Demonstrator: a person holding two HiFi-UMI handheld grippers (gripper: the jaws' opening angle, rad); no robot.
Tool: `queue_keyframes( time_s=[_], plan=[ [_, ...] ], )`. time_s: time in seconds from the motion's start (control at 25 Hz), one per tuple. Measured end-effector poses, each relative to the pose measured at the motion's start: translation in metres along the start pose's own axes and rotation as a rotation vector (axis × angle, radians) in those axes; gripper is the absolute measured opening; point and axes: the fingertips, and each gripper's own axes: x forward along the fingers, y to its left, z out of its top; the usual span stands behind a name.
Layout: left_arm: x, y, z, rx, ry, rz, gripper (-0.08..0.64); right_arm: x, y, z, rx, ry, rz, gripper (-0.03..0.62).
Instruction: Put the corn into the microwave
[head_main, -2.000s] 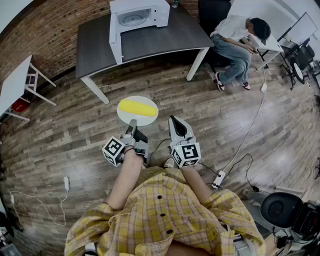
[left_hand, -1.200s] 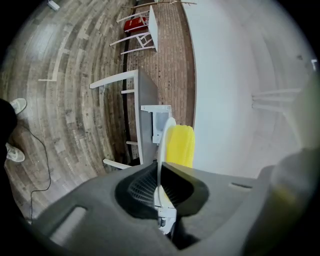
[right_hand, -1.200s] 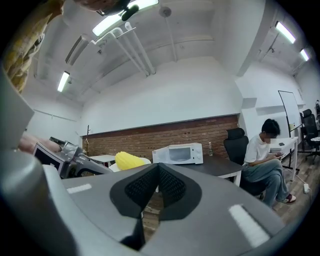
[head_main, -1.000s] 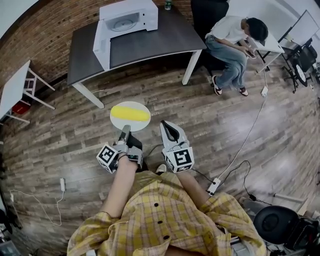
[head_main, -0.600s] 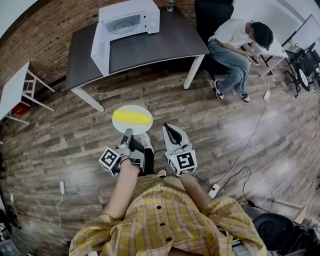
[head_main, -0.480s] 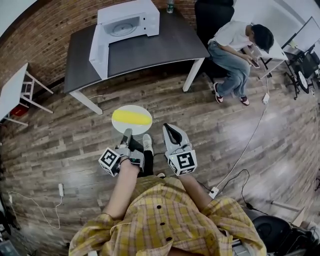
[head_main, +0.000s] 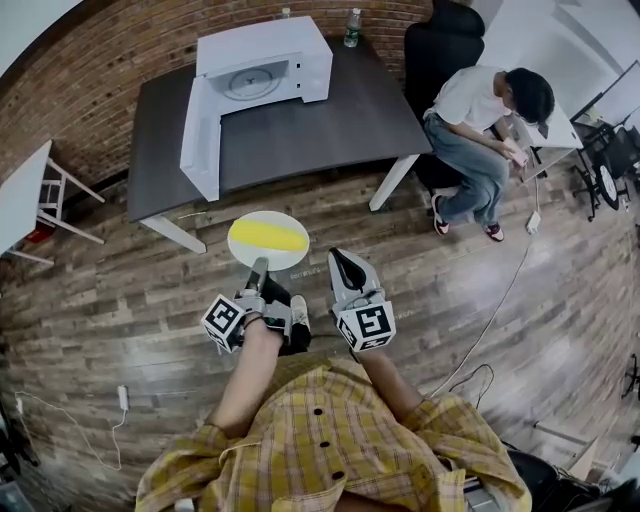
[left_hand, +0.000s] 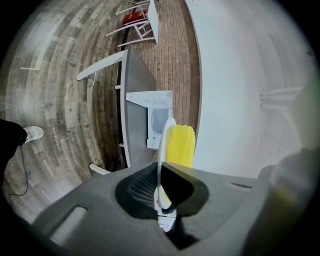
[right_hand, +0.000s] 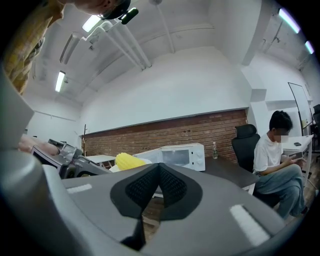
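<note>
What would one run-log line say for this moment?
left hand-held gripper: shut on plate | corn: on plate | right hand-held gripper: shut, empty | microwave: door open

Dark table (head_main: 300, 130) on white legs, standing on a plank floor (head_main: 120, 290) by a brick wall. At its back left, a white microwave (head_main: 265, 65), with door (head_main: 197, 135) swung wide open along the table's left side. Near the back edge, just right of the microwave, an upright bottle (head_main: 352, 27). On the floor at lower left, a white power strip (head_main: 123, 397) with thin cable trailing. At the far left, a white table (head_main: 20, 195) on slanted legs. Right of the dark table, a black chair (head_main: 445, 40). Above the floor, before the dark table, a round plate (head_main: 290, 258) bearing corn (head_main: 268, 237) across its middle
</note>
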Motion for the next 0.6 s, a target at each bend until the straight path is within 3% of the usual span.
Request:
queue_keyframes(
  time_s=[0.32,0.6],
  plan=[
    [0.085,-0.025,0.046,0.041,0.007,-0.014,0.011,0.095,-0.029,0.021,-0.003,-0.010,0.012,-0.005],
    [0.138,-0.025,0.077,0.074,0.027,0.030,0.011,0.157,-0.054,0.030,-0.004,-0.009,-0.007,-0.005]
  ],
)
